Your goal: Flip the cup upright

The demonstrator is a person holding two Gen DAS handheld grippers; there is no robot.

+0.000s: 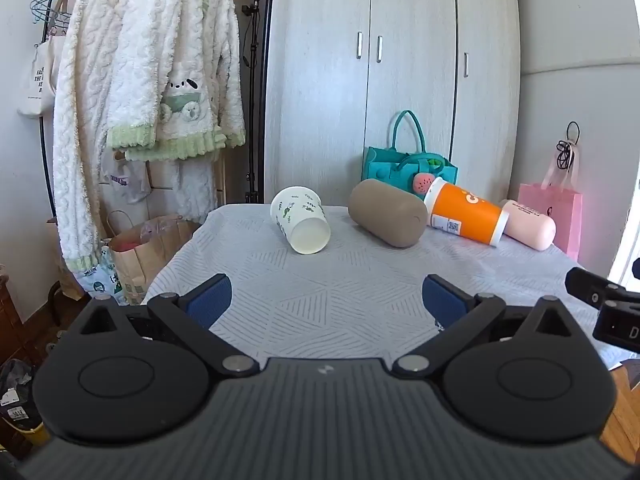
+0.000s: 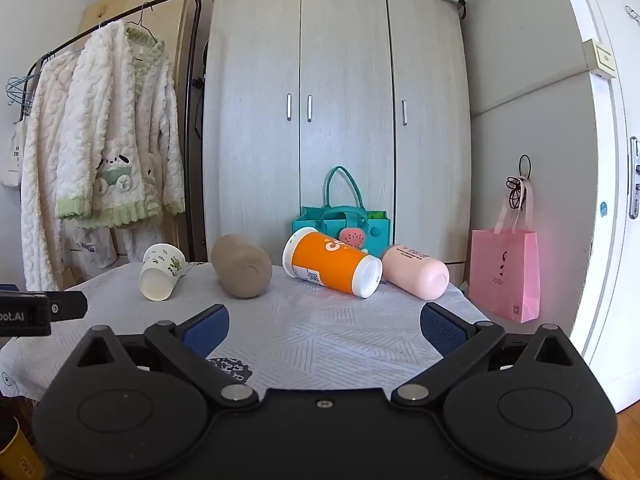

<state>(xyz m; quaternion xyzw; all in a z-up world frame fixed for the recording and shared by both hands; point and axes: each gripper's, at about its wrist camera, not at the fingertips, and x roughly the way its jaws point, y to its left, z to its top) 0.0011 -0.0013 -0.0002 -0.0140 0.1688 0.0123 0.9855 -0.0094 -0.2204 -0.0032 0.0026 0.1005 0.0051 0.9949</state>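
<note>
The left gripper (image 1: 327, 300) is spread wide with nothing between its blue, ribbed pads, low over the near part of the bench (image 1: 340, 292), which is covered in a pale grey cloth printed with fine hatched triangles. The right gripper (image 2: 325, 328) is likewise spread wide and holds nothing, its pads finely dimpled.

Ahead of the left gripper and a little to its left lies the paper cup (image 1: 301, 220), a white tapered cone with small green prints, on its side with its open mouth turned toward the camera. In the right wrist view the same cup (image 2: 162, 272) lies ahead and far to the left.

Just right of it, ahead of the left gripper, a matte taupe tumbler (image 1: 387, 213) lies on its side, a smooth rounded cylinder. Further right lies an orange cup (image 1: 466, 214) with white bands at both ends, glossy and tapered, and touching its end a pale pink bottle (image 1: 528, 226) with a rounded body. All four lie down in a loose row across the far part of the bench.

Behind the row stands a teal felt tote (image 1: 400, 168) with looped handles. Beyond the bench's right edge stands a pink paper bag (image 2: 505, 274). A pale wood-grain wardrobe (image 2: 336, 100) fills the background, and fluffy white knits (image 1: 140, 80) hang far left.
</note>
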